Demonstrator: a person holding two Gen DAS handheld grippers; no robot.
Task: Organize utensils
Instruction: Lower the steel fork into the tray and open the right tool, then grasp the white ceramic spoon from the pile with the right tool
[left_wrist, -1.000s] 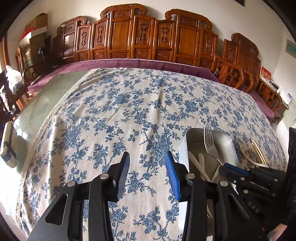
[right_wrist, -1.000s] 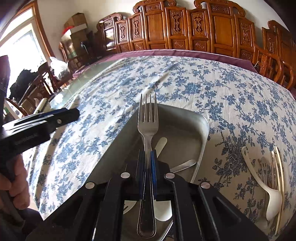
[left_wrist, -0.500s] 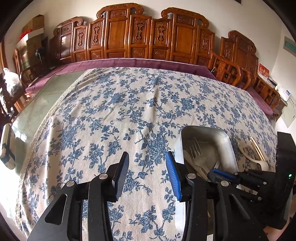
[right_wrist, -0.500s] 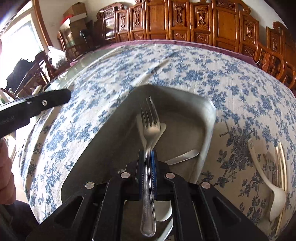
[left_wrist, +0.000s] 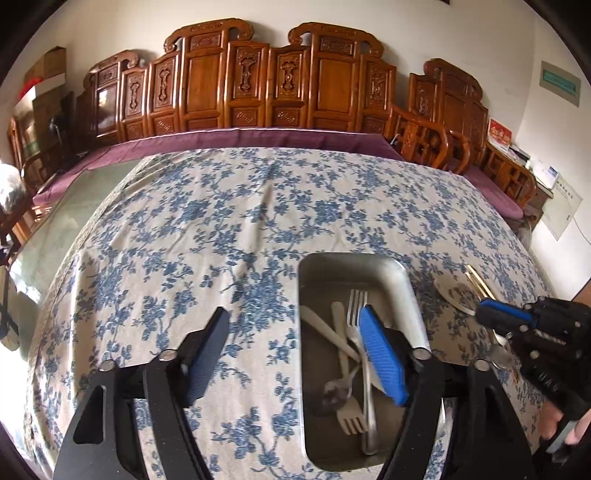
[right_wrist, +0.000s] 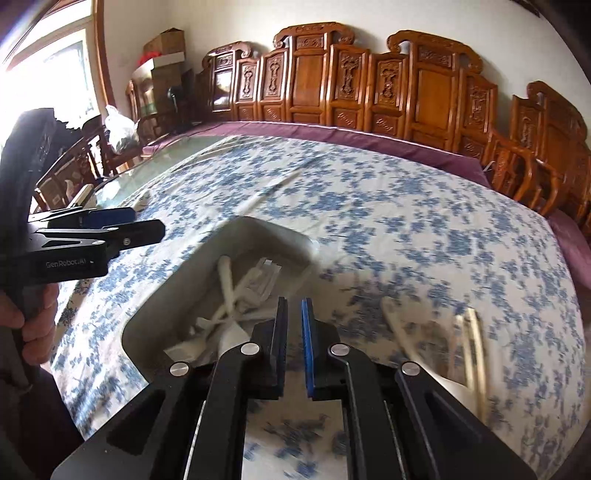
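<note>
A metal tray (left_wrist: 406, 284) on the flowered tablecloth holds a metal fork (left_wrist: 360, 317), white plastic utensils (left_wrist: 334, 332) and a spoon. The tray also shows, blurred, in the right wrist view (right_wrist: 207, 266). My left gripper (left_wrist: 295, 354) is open and empty, its right finger over the tray's left part. My right gripper (right_wrist: 294, 317) is slightly open and empty, just right of the tray; it shows in the left wrist view (left_wrist: 498, 314). A white spoon (left_wrist: 454, 295) and wooden chopsticks (left_wrist: 478, 282) lie on the cloth right of the tray.
The table (left_wrist: 221, 221) carries a blue-flowered cloth over a purple one. Carved wooden chairs (left_wrist: 258, 85) line the far edge and the right side. Bare glass tabletop (left_wrist: 55, 229) shows at the left. The left gripper appears at the left of the right wrist view (right_wrist: 110, 229).
My right gripper let go of the metal fork, which now lies in the tray, and it moved right toward the white spoon and chopsticks. The left gripper opened wider.
</note>
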